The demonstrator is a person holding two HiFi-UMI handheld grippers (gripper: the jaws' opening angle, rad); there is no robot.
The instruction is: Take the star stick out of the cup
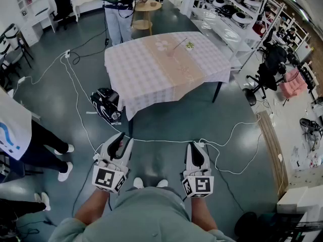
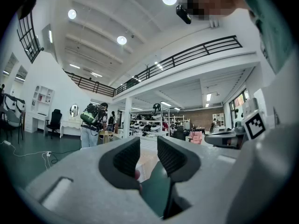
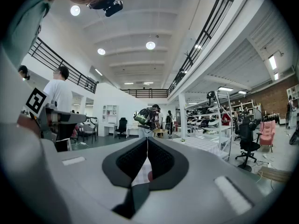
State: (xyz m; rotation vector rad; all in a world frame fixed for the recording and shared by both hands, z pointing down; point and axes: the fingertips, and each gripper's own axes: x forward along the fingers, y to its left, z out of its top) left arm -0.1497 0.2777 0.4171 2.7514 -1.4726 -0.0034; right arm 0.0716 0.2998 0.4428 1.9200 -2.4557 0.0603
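The table (image 1: 151, 79) with a checked cloth stands some way ahead of me. On its far side a thin stick (image 1: 179, 44) leans at an angle next to a small greenish-white object (image 1: 190, 45); at this distance I cannot make out a cup. Both grippers are held low near my body, far from the table. My left gripper (image 1: 120, 138) is open, its fingers (image 2: 126, 158) apart with nothing between them. My right gripper (image 1: 196, 148) has its pads (image 3: 133, 158) pressed together and holds nothing.
A black bag (image 1: 106, 105) lies on the floor at the table's near left corner. White cables (image 1: 81, 110) run across the floor between me and the table. One person (image 1: 117, 9) stands behind the table, another (image 1: 35, 145) at my left. Shelves (image 1: 227, 9) line the right.
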